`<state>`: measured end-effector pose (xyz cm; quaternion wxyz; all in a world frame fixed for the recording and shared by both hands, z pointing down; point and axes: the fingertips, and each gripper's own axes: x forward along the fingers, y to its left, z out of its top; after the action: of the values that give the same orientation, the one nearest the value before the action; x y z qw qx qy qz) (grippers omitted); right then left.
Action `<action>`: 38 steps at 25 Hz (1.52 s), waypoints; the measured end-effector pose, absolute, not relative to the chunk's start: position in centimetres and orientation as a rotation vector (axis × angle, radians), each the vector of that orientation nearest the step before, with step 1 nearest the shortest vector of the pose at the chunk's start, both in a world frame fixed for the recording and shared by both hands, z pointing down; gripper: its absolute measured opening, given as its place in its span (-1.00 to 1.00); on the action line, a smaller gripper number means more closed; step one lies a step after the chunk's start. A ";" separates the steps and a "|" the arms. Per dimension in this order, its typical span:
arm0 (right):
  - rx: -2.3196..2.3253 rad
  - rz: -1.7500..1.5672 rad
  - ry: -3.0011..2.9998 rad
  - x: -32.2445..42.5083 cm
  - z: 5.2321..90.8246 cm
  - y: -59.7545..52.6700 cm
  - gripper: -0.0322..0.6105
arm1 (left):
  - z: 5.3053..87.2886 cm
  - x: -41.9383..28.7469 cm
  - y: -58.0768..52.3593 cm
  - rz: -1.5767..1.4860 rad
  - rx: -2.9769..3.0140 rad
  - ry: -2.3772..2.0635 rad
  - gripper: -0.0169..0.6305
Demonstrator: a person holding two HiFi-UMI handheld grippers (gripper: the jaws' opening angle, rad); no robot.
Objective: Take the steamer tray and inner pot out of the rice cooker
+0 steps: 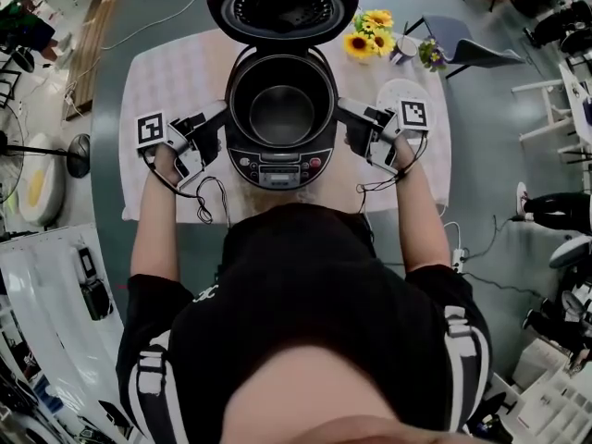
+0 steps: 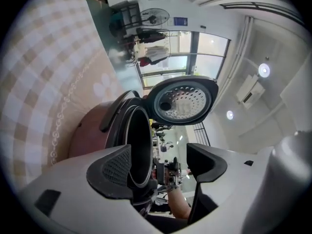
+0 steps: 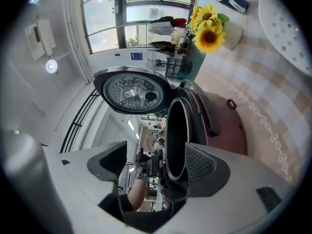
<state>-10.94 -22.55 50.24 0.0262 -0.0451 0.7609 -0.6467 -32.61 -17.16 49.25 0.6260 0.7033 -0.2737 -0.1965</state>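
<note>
The dark-red rice cooker [image 1: 277, 166] stands mid-table with its lid [image 1: 282, 3] raised. The metal inner pot [image 1: 282, 111] sits inside it with nothing in it. A white perforated steamer tray [image 3: 288, 28] lies on the cloth to the cooker's right [image 1: 390, 91]. My left gripper [image 1: 215, 123] is at the cooker's left side, level and open, with the pot's rim [image 2: 141, 147] between its jaws [image 2: 158, 155]; no pad presses on it. On the other side my right gripper [image 1: 350, 118] is also open, and the rim [image 3: 175, 135] lies between its jaws [image 3: 156, 152].
A checked tablecloth [image 1: 176, 72] covers the table. A vase of sunflowers [image 1: 370, 33] and a cup [image 1: 404, 46] stand at the back right, close to the tray. A black cable [image 1: 211, 203] trails over the front edge. A chair [image 1: 467, 49] stands behind the table.
</note>
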 end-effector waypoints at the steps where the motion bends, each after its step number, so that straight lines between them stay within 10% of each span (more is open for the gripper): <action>1: -0.132 -2.006 2.352 -11.1 50.5 -22.4 0.25 | 49.5 -32.5 -17.1 -0.441 1.609 -0.624 0.14; 38: -0.354 -2.127 2.452 -12.0 53.4 -24.6 -0.30 | 51.7 -32.7 -19.1 -0.350 1.590 -0.522 -0.25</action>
<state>-12.01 -24.63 53.42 -0.0618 -0.1082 0.7495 -0.6501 -32.66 -19.08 51.74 0.6564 0.7016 -0.2305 -0.1544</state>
